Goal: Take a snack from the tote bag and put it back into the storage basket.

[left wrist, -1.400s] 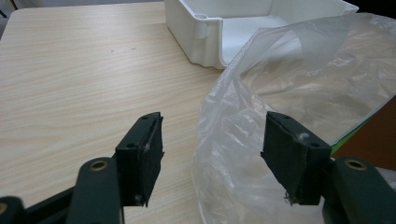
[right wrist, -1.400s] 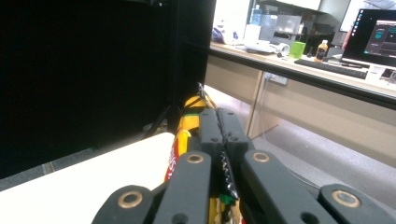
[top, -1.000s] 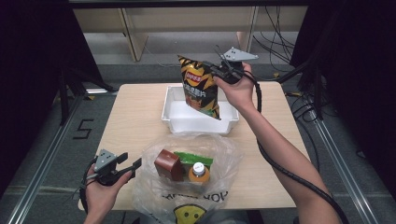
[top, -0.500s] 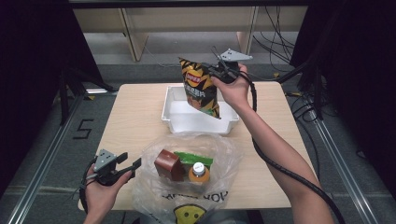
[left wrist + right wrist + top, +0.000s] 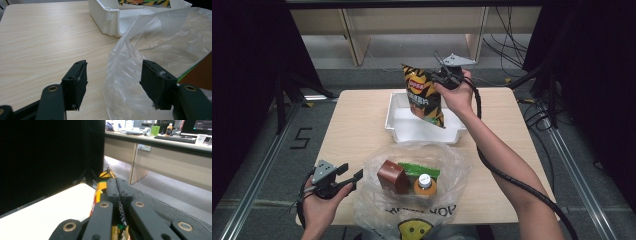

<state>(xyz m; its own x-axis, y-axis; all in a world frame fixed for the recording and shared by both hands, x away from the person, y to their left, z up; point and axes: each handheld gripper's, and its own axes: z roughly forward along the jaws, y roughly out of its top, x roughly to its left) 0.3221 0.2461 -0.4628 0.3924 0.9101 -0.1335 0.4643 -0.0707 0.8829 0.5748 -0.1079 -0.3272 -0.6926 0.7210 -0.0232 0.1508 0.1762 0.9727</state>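
A yellow and black snack bag (image 5: 423,95) hangs above the white bin (image 5: 399,127), held by its top edge in my right gripper (image 5: 438,77), which is shut on it. From the right gripper view the bag (image 5: 102,185) peeks out beside the closed jaws. My left gripper (image 5: 350,179) stands open at the table's front left, next to the rim of a clear plastic bag (image 5: 447,165). Inside that plastic bag lie a brown box (image 5: 393,176), a green packet (image 5: 419,169) and a capped bottle (image 5: 425,184). The plastic film (image 5: 130,65) reaches between the left gripper's jaws.
The wooden table (image 5: 352,125) has bare surface at its left. Black curtains flank both sides. Desks and cables stand on the floor beyond the far edge. A cable trails from the right gripper along the forearm.
The right gripper has carried the snack bag slightly left and lower over the white bin. The left gripper has stayed in place, open.
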